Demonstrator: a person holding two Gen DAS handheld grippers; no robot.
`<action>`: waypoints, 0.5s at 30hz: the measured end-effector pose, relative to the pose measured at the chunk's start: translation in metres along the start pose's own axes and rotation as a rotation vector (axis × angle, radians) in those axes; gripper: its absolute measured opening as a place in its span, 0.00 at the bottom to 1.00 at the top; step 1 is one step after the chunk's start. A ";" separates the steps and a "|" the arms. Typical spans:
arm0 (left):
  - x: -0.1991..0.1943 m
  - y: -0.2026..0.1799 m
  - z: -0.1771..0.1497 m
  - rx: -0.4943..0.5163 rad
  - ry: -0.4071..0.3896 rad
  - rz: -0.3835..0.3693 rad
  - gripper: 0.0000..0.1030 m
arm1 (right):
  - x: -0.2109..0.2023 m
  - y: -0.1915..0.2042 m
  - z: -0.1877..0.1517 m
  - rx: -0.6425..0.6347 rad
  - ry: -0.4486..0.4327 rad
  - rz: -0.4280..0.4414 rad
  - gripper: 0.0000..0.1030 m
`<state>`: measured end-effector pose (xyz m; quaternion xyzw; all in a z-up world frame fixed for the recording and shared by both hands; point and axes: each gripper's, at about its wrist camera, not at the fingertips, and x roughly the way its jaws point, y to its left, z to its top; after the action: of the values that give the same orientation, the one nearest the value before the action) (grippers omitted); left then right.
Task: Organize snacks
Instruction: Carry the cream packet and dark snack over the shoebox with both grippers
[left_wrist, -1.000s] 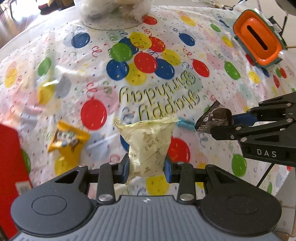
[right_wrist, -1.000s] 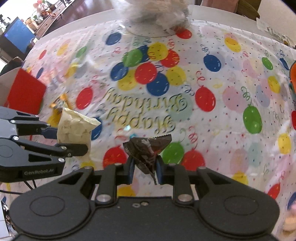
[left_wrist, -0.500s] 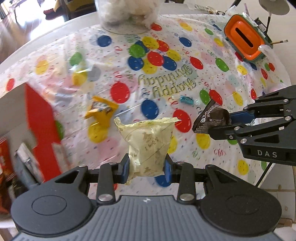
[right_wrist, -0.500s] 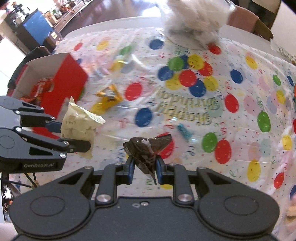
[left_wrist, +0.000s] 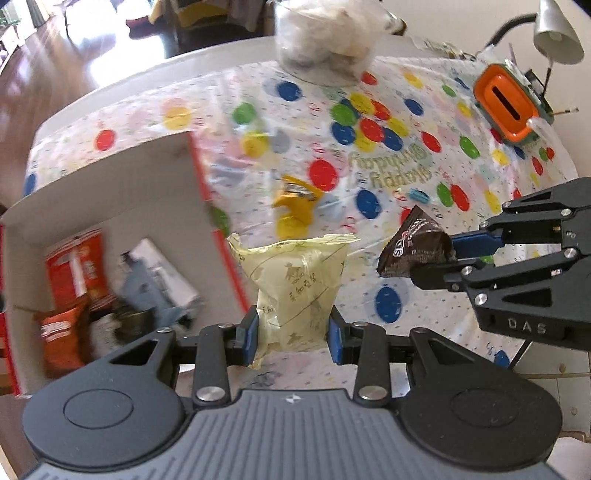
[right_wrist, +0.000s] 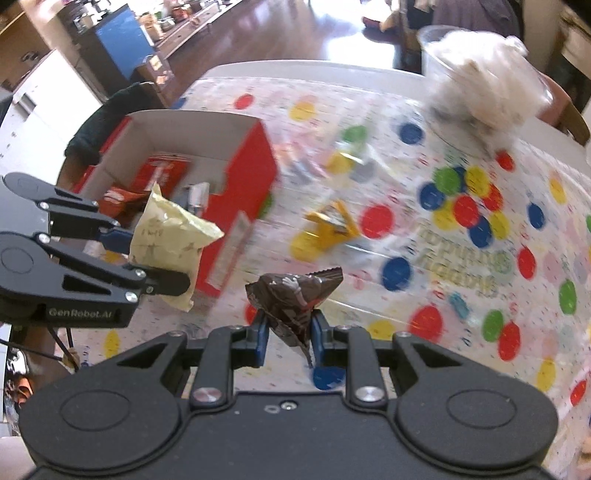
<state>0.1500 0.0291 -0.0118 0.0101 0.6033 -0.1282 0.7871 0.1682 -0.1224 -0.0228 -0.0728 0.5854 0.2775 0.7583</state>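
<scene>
Red box (left_wrist: 218, 236) at table's left edge is filled with snack packets (left_wrist: 74, 266). Pale yellow packet (left_wrist: 295, 288) is pinched by left gripper (left_wrist: 291, 334); brown packet (right_wrist: 291, 299) is pinched by right gripper (right_wrist: 286, 339).

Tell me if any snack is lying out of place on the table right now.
One is: a yellow snack packet lies loose on the balloon tablecloth, outside the red box that already holds other packs. A small blue wrapped piece also sits stray near the "Happy Birthday" print. Nothing looks spilled or torn.
</scene>
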 end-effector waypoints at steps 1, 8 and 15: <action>-0.005 0.007 -0.002 -0.006 -0.007 0.006 0.34 | 0.001 0.008 0.003 -0.010 -0.002 0.002 0.21; -0.026 0.051 -0.017 -0.050 -0.031 0.044 0.34 | 0.007 0.057 0.023 -0.062 -0.019 0.029 0.21; -0.035 0.095 -0.029 -0.097 -0.040 0.078 0.34 | 0.023 0.099 0.047 -0.111 -0.032 0.039 0.21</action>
<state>0.1349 0.1322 0.0005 -0.0072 0.5920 -0.0683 0.8030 0.1614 -0.0117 -0.0090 -0.0988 0.5582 0.3254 0.7568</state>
